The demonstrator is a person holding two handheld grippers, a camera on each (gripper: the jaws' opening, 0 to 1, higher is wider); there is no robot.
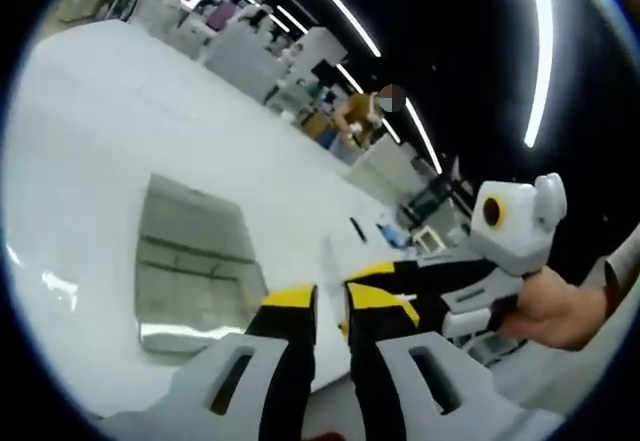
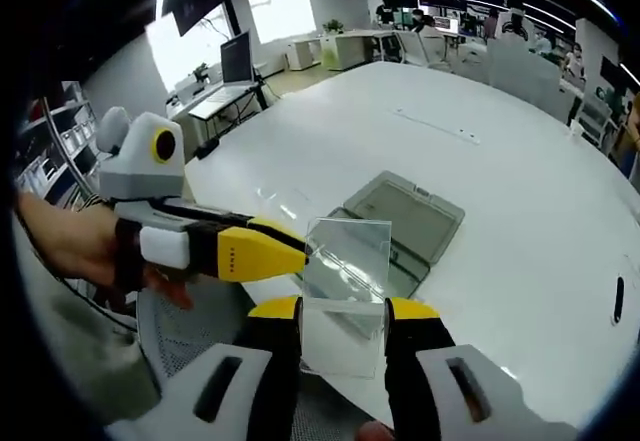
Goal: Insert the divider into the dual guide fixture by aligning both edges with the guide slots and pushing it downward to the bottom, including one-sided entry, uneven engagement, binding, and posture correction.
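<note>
A broad white surface [image 2: 520,191] carries a small dark pen-like object [image 2: 620,299] near its far edge in the right gripper view, and in the left gripper view a similar dark object [image 1: 357,228] lies beside something small and blue [image 1: 392,232], too blurred to name. Beyond the surface stand rows of office desks with chairs [image 2: 345,49], a dark monitor [image 2: 236,58] on a desk by a bright window [image 2: 283,9], and shelving [image 2: 45,141] at the side. Long strip lights [image 1: 541,51] cross the dark ceiling, and a person in a mustard top [image 1: 357,113] stands among the far desks.
</note>
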